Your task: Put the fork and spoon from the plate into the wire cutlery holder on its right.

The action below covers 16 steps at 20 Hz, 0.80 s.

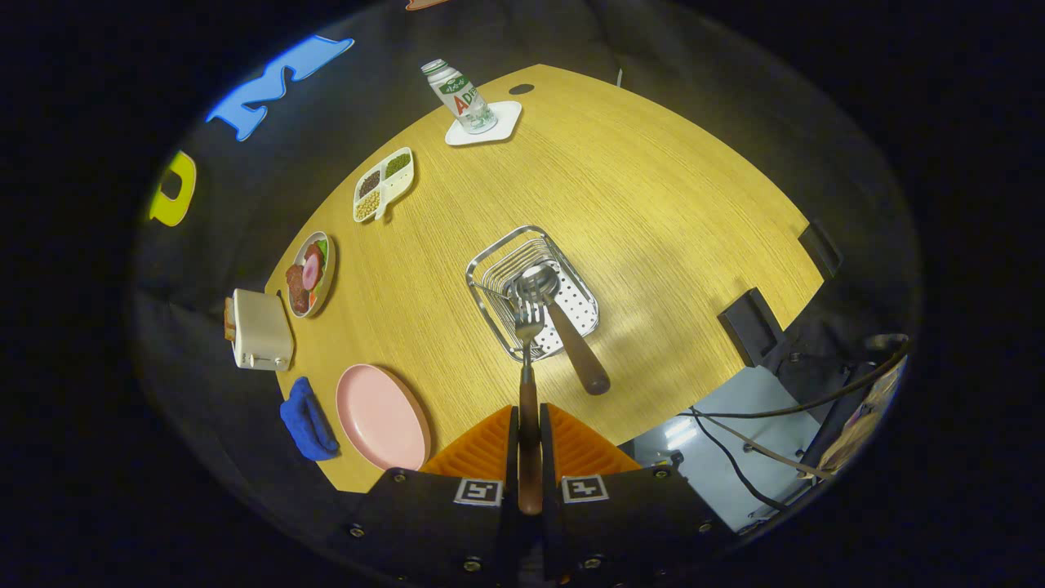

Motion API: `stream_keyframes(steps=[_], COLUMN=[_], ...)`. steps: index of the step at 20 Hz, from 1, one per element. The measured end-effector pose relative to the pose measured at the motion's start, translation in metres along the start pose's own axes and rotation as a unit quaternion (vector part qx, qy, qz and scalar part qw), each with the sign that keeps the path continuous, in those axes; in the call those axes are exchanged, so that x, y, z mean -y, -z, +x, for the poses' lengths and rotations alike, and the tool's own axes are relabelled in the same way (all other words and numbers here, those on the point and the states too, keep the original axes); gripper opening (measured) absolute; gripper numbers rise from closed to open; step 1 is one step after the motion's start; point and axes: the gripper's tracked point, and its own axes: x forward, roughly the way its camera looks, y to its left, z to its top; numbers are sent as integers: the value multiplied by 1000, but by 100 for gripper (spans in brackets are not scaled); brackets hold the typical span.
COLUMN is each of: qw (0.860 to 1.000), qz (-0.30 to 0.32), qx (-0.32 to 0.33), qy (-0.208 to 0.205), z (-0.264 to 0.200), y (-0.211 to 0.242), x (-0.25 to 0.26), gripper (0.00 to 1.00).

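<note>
Looking down over the yellow wooden desk (pixel 653 204), seen from high above. Largest first after that: wire cutlery holder (pixel 532 292) sitting near the middle of the desk, well in from every edge, just ahead of the fingers. Pink plate (pixel 382 416) lying bare at the desk's near edge, left of the holder and apart from it. White toaster (pixel 260 330) at the left edge, blue cloth (pixel 307 420) just beside the plate at the near-left corner. Round dish of food (pixel 311 273) along the left edge, then a divided tray of beans (pixel 382 184) further up that edge. Bottle (pixel 459 96) standing on a white coaster (pixel 494 126) at the far edge.

Spoon (pixel 563 318) already in the holder, bowl inside the wire, brown handle sticking out over the holder's rim toward the near edge. Fork (pixel 529 359) held upright along the fingers, tines over the holder right beside the spoon's bowl. Gripper (pixel 530 433) clenched on the fork's brown handle, both fingers pressing it from either side
</note>
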Motion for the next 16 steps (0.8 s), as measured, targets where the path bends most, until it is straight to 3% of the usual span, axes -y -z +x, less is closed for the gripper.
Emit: stream_keyframes(steps=[16], qw=[998], qz=[12], qx=[52], qy=[-19], z=[-24], y=[-12], x=[-2], gripper=[12])
